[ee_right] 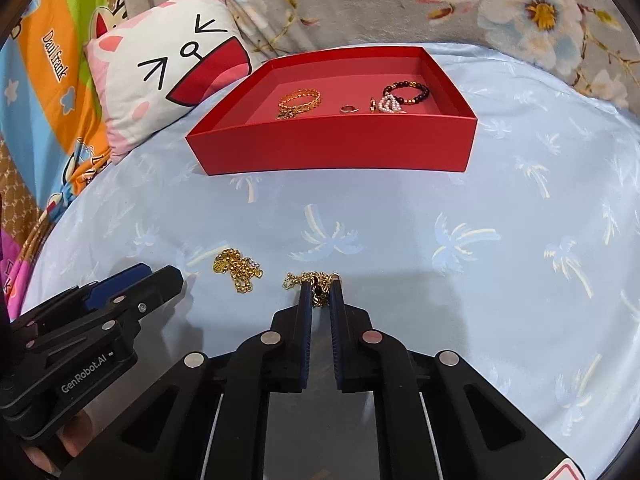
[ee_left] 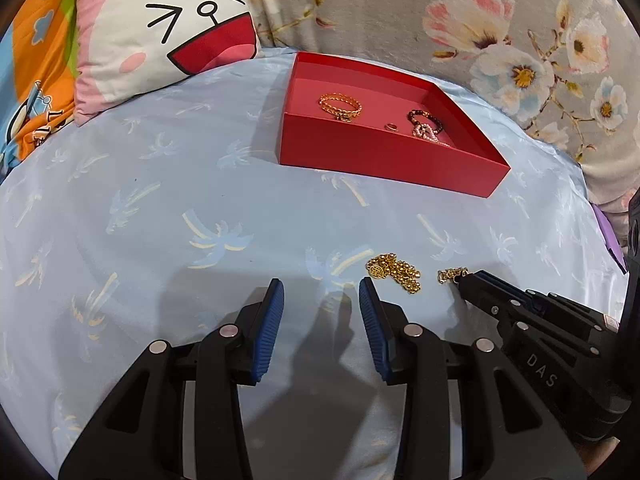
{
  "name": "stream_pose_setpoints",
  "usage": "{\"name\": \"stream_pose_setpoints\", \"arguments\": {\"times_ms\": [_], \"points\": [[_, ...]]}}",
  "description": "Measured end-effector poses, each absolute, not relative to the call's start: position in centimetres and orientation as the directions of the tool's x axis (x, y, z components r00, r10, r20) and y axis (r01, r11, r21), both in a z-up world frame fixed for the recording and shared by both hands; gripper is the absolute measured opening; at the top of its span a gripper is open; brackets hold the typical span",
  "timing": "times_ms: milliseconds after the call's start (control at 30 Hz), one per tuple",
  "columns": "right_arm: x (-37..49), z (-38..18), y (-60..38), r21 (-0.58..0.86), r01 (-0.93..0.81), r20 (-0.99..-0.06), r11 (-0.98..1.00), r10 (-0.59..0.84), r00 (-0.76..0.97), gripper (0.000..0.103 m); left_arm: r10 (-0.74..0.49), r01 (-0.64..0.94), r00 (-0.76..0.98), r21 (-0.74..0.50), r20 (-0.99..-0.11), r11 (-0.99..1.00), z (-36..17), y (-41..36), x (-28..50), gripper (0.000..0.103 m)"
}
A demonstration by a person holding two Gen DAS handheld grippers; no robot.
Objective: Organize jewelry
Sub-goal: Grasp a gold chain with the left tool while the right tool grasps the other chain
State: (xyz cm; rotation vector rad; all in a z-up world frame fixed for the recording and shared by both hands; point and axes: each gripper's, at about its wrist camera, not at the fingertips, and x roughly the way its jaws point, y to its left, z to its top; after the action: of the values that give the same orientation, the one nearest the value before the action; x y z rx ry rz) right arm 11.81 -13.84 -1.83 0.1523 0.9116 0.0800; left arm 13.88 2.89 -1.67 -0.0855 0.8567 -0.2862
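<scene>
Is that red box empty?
No. The red box already holds a gold bracelet, a small ring and beaded bracelets.

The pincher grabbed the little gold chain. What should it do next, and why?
Probably lift it. The right gripper's jaws are shut on the small gold chain, which still lies on the blue sheet, and the other jewelry sits in the red box ahead. So raise it gently, then carry it there.

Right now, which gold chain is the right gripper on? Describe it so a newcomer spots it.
Start at the red box on the blue palm-print sheet, then come toward the camera to two gold piles. It is the thinner chain, pinched in the right gripper. The chunkier beaded chain lies free.
</scene>
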Motion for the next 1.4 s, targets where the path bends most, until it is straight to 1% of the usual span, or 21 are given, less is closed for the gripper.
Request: {"name": "stream_pose_setpoints", "arguments": {"times_ms": [67,200,267,300,367,533,800,867,900,967,1033,1067,1100,1167,1200,1233,1300,1333,1367,1400], "points": [[11.5,-1.7,-14.0,0.174,0.0,-0.774,0.985,0.136,0.619,0.005,-0.289,0.219,0.617,-0.194,-0.732,0.956,-1.7,2.9,13.9,0.038],[10.3,-1.6,-14.8,0.187,0.019,-0.768,0.982,0.134,0.627,0.004,-0.293,0.239,0.618,-0.181,-0.729,0.954,-1.5,2.3,13.8,0.039],[9.5,-1.6,-15.4,0.195,0.033,-0.767,0.98,0.132,0.628,0.004,-0.301,0.247,0.613,-0.184,-0.731,0.951,-1.5,1.8,13.8,0.042],[9.0,-1.5,-15.8,0.202,0.05,-0.764,0.978,0.125,0.632,0.004,-0.309,0.252,0.609,-0.191,-0.731,0.949,-1.5,1.5,13.9,0.042],[8.2,-1.6,-16.5,0.21,0.066,-0.765,0.975,0.122,0.632,0.002,-0.312,0.258,0.605,-0.19,-0.733,0.947,-1.5,0.8,14.1,0.042],[6.6,-1.8,-18.1,0.242,0.098,-0.764,0.965,0.127,0.633,0.002,-0.313,0.276,0.591,-0.179,-0.744,0.944,-1.7,-1.1,14.8,0.042],[6.5,-1.9,-17.9,0.246,0.082,-0.762,0.966,0.14,0.633,0.002,-0.288,0.266,0.595,-0.154,-0.75,0.952,-1.9,-2.2,15.6,0.04],[6.5,-1.9,-18.0,0.249,0.081,-0.761,0.965,0.143,0.632,0.002,-0.289,0.263,0.595,-0.158,-0.75,0.952,-1.9,-2.1,15.6,0.031],[6.5,-1.9,-18.0,0.248,0.081,-0.761,0.965,0.143,0.633,0.002,-0.29,0.263,0.595,-0.16,-0.749,0.952,-1.9,-2.0,15.5,0.029],[6.5,-1.9,-18.0,0.248,0.081,-0.761,0.965,0.143,0.633,0.002,-0.297,0.269,0.593,-0.164,-0.749,0.949,-2.0,-2.1,15.5,0.019],[6.5,-1.9,-17.9,0.249,0.082,-0.761,0.965,0.143,0.633,0.002,-0.298,0.275,0.593,-0.16,-0.748,0.948,-2.0,-2.2,15.4,0.017],[6.5,-1.9,-17.9,0.25,0.083,-0.76,0.965,0.143,0.634,0.002,-0.302,0.279,0.592,-0.161,-0.747,0.947,-2.0,-2.3,15.4,0.013],[6.5,-1.9,-17.9,0.25,0.083,-0.76,0.965,0.142,0.635,0.002,-0.303,0.281,0.593,-0.161,-0.746,0.946,-1.9,-2.3,15.3,0.013],[6.4,-1.9,-17.8,0.256,0.074,-0.755,0.964,0.152,0.638,0.002,-0.305,0.284,0.598,-0.16,-0.741,0.945,-1.9,-2.4,15.2,0.007],[6.4,-1.8,-17.7,0.257,0.067,-0.753,0.964,0.156,0.64,0.003,-0.306,0.284,0.598,-0.161,-0.74,0.945,-1.9,-2.4,15.2,0.006],[6.4,-1.8,-17.7,0.253,0.065,-0.753,0.965,0.154,0.64,0.003,-0.306,0.283,0.599,-0.162,-0.74,0.945,-1.9,-2.3,15.2,0.005],[6.4,-1.7,-17.6,0.249,0.06,-0.752,0.967,0.154,0.641,0.005,-0.309,0.282,0.598,-0.167,-0.74,0.945,-1.9,-2.3,15.2,0.0],[6.4,-1.6,-17.5,0.245,0.062,-0.748,0.968,0.148,0.647,0.011,-0.312,0.281,0.598,-0.171,-0.739,0.944,-1.9,-2.3,15.2,0.0],[6.4,-1.6,-17.6,0.242,0.063,-0.747,0.968,0.145,0.649,0.021,-0.312,0.28,0.599,-0.173,-0.737,0.944,-1.9,-2.2,15.2,0.0],[6.4,-1.5,-17.5,0.239,0.065,-0.747,0.969,0.141,0.649,0.027,-0.313,0.278,0.599,-0.175,-0.737,0.944,-1.9,-2.2,15.2,0.0]]}}
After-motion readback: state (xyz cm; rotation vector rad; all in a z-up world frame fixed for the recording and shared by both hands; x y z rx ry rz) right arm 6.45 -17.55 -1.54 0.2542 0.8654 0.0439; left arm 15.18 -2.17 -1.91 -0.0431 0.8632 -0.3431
